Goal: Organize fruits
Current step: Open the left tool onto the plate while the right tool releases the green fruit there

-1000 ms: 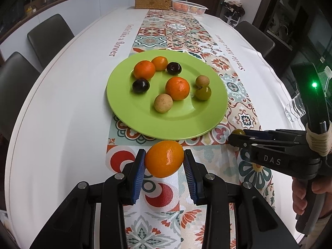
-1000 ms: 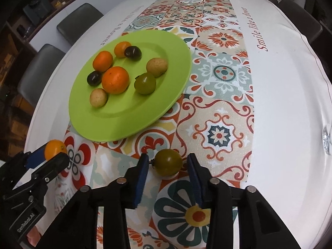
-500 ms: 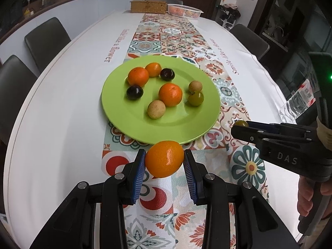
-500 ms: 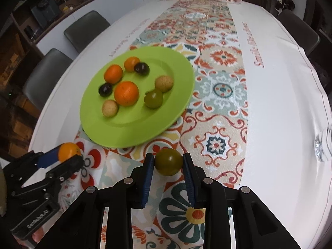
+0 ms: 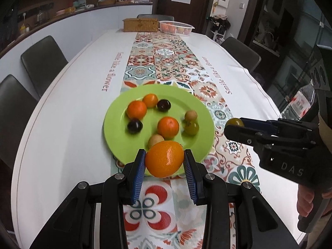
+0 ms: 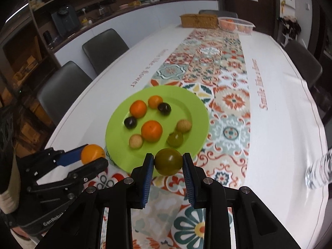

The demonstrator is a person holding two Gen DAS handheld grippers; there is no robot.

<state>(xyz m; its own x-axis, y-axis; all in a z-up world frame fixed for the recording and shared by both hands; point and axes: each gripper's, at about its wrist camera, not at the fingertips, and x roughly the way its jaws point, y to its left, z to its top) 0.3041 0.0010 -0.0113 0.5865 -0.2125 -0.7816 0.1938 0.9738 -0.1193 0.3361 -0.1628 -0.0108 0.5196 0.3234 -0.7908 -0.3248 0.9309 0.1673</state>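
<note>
My left gripper (image 5: 164, 162) is shut on an orange (image 5: 165, 158), held in the air just before the near rim of the green plate (image 5: 120, 114). My right gripper (image 6: 168, 165) is shut on a green plum (image 6: 168, 161), also lifted, near the plate's (image 6: 197, 112) front rim. The plate carries several fruits: oranges, dark plums, a green plum and pale brown ones. Each gripper shows in the other's view: the right gripper (image 5: 233, 124) with the green plum (image 5: 234, 122) at the right, the left gripper (image 6: 94, 158) with the orange (image 6: 92, 153) at the left.
A patterned runner (image 5: 166, 62) crosses the white tablecloth. At the far end stand a wicker box (image 5: 140, 25) and a white basket (image 5: 176, 27) of fruit. A plastic water bottle (image 6: 319, 172) stands at the right edge. Dark chairs (image 5: 41, 60) line both sides.
Both grippers have risen from the table with their fruits, the orange and the green plum. The right jaws closed tighter on the plum. The plate now sits lower and nearer in both views.
</note>
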